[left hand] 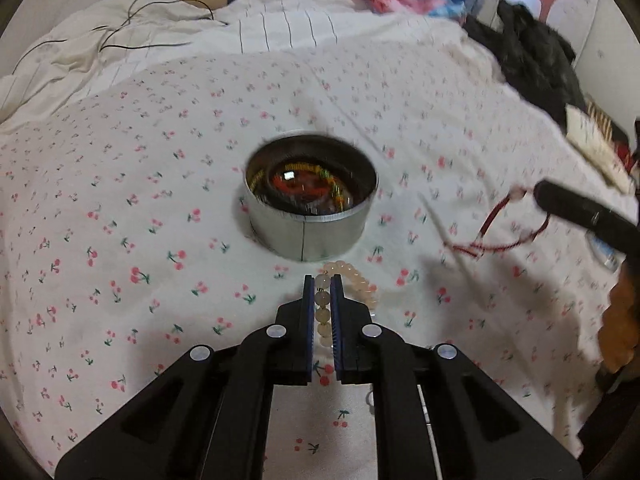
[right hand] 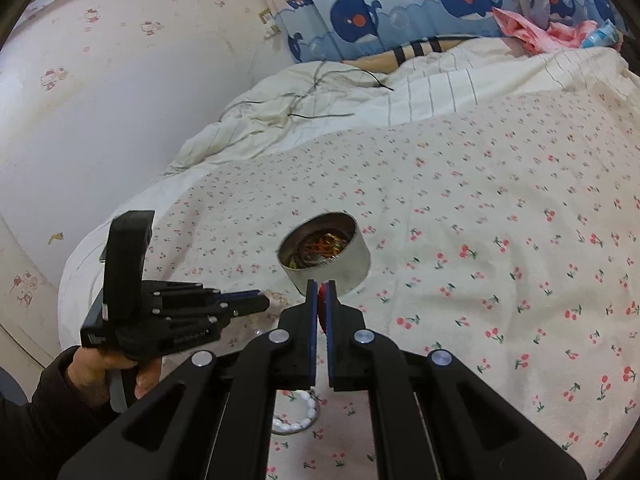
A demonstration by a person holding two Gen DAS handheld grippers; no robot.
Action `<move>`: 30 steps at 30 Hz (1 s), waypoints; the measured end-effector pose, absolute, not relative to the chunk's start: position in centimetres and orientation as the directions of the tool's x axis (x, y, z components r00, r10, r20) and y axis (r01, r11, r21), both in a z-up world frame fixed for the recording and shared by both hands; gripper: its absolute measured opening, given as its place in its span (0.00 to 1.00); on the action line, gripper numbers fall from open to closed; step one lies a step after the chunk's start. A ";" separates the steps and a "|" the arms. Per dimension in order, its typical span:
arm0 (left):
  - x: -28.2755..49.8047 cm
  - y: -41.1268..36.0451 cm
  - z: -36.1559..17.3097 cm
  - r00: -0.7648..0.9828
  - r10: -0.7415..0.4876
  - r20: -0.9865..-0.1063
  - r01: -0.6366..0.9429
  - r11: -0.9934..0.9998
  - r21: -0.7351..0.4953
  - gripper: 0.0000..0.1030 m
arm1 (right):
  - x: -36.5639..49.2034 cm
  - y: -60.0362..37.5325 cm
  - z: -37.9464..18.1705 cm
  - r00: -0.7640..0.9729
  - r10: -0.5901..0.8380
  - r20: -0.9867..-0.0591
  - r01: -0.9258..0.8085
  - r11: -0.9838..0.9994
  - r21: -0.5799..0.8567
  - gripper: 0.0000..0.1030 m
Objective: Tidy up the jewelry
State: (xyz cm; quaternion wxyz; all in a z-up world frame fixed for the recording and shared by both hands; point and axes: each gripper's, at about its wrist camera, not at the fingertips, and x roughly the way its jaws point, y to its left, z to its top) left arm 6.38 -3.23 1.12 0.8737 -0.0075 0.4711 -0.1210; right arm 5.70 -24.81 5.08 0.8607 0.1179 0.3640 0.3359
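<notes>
Pinching bead bracelet [left hand: 325,312], red cord [left hand: 496,228]

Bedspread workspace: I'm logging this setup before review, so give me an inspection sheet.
Surface: cherry-print bedspread, rumpled.
Job's things: round metal tin holding colourful pieces; pale bead bracelet beside the tin; red cord bracelet hanging in the air; white bead bracelet on the spread.
Clutter: dark garment, pink cloth.
Grippers: left gripper jaws closed on pale beads; right gripper jaws closed on red cord.
Cables: thin black wires on the quilt.
Surroundings: whale-print curtain, wall.
</notes>
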 end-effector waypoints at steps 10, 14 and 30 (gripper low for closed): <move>7.6 -2.3 5.4 0.643 -0.254 -0.723 0.191 0.967 -0.170 0.06 | 6.1 -23.3 7.8 0.518 0.758 -0.397 -0.577 0.652 0.491 0.04; 9.4 -2.5 6.3 0.676 -0.260 -0.690 0.189 0.966 -0.179 0.07 | 7.7 -22.1 8.3 0.515 0.769 -0.379 -0.582 0.638 0.505 0.04; 13.7 -2.4 2.0 0.600 -0.213 -0.771 0.115 0.977 -0.180 0.43 | 10.1 -21.4 7.7 0.531 0.744 -0.406 -0.546 0.667 0.507 0.04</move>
